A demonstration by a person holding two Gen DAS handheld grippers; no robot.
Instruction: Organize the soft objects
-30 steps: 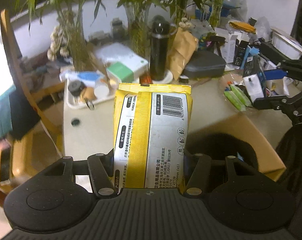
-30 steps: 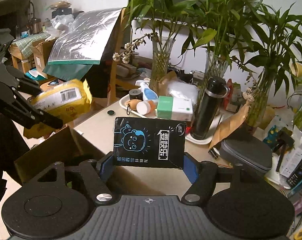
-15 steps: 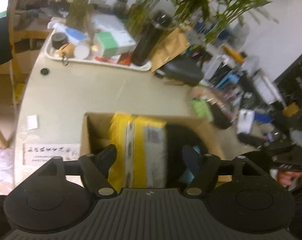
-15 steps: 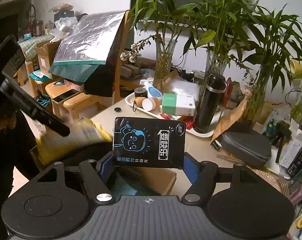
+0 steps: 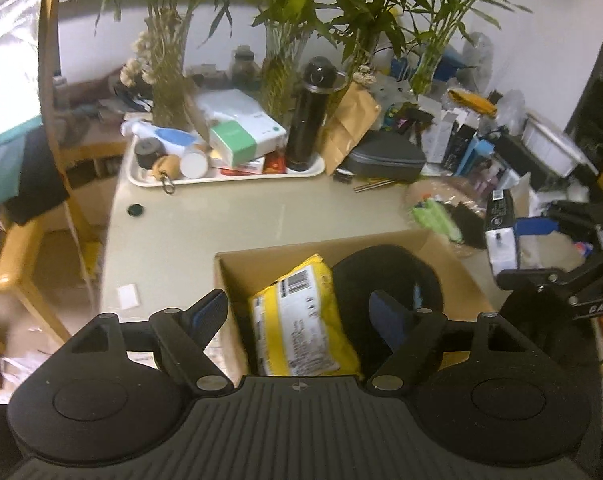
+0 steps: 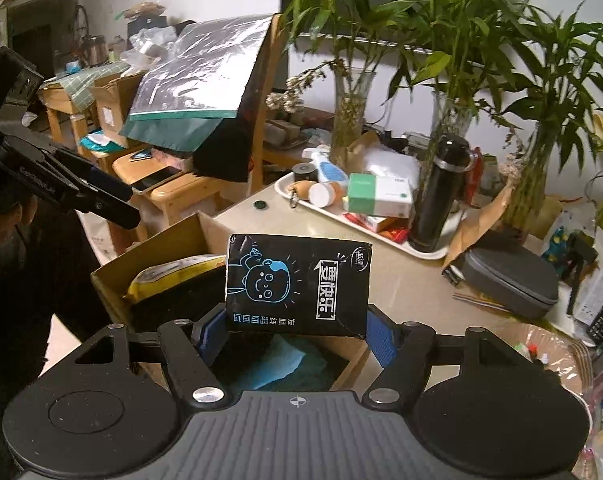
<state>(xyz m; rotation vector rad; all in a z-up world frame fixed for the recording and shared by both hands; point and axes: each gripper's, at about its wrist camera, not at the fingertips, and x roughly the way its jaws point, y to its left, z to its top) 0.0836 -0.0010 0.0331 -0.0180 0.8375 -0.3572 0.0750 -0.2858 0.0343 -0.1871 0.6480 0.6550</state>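
We have two soft packs to deal with. The black tissue pack [image 6: 299,285] sits between the pads of our right gripper [image 6: 297,330], pinched across its lower edge and standing upright above the open cardboard box [image 6: 113,268]. It looks light and squashy, with a slick printed film that could slide under a loose pinch, so we judge a broad hold across the short sides, as now, better than pinching a corner, where the wrap would only crumple. The yellow tissue pack [image 5: 301,320] lies inside the same box [image 5: 237,268], barcode side up, leaning against a dark, soft-looking item [image 5: 385,276] next to it. Our left gripper [image 5: 299,312] is released: its jaws stand wide on either side of the yellow pack and no pad touches it. That pack is bulkier yet just as soft, and it would sag if lifted by one end, so we would take it mid-length if it needed shifting.

Both grippers slope downward toward the box, which stands at the near edge of the beige surface [image 5: 221,220]. The left one hangs directly over the box interior; the right one is held just beside it, its pack above the box's near side.
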